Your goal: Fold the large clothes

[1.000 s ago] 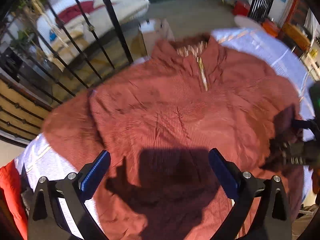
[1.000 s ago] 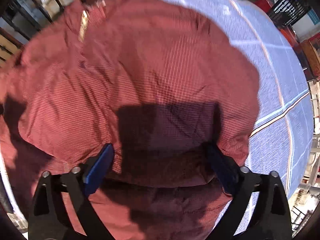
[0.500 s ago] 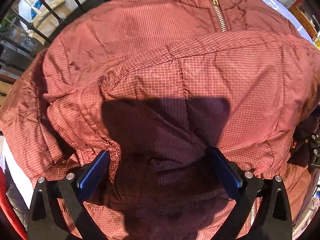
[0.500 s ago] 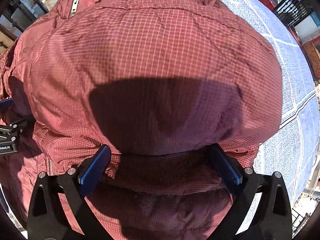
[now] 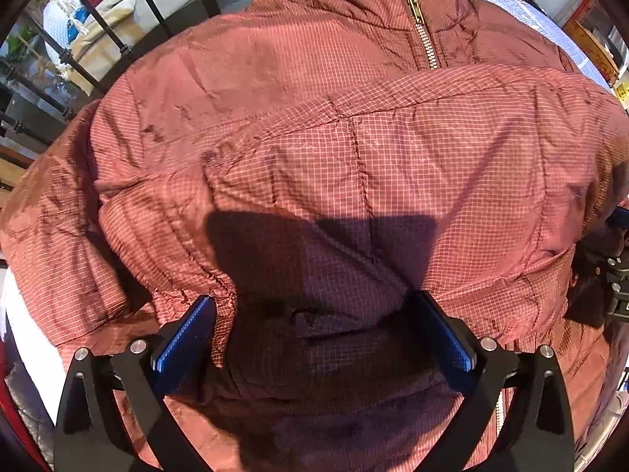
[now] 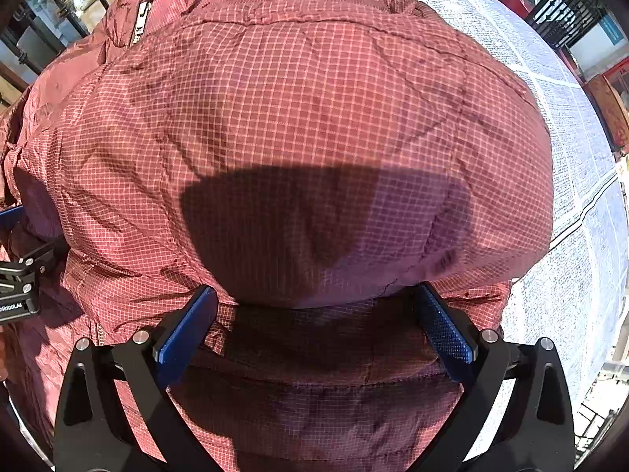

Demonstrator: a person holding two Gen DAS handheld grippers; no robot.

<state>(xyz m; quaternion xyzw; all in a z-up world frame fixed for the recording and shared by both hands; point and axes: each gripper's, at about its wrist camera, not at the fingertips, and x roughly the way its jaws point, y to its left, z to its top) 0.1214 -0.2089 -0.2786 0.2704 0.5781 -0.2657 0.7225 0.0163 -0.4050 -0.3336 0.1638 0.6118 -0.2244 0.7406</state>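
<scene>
While both spread wide, left hand-held gripper [image 5: 314,330], right hand-held gripper [image 6: 314,322], low over jacket [image 5: 314,137].

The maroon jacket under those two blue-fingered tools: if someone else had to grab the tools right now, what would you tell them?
Left gripper: open, blue fingers straddling a bunched fold of the maroon checked jacket near its lower edge, nothing pinched.
Right gripper: open too, over the jacket's other side, where the fabric puffs up.
Jacket: lying on the pale checked cloth, collar and gold zipper at the far end.
Done: the lower part appears turned up over the chest.
Left: probably flatten that puffy fold, bring in the sides, finish the fold.
</scene>
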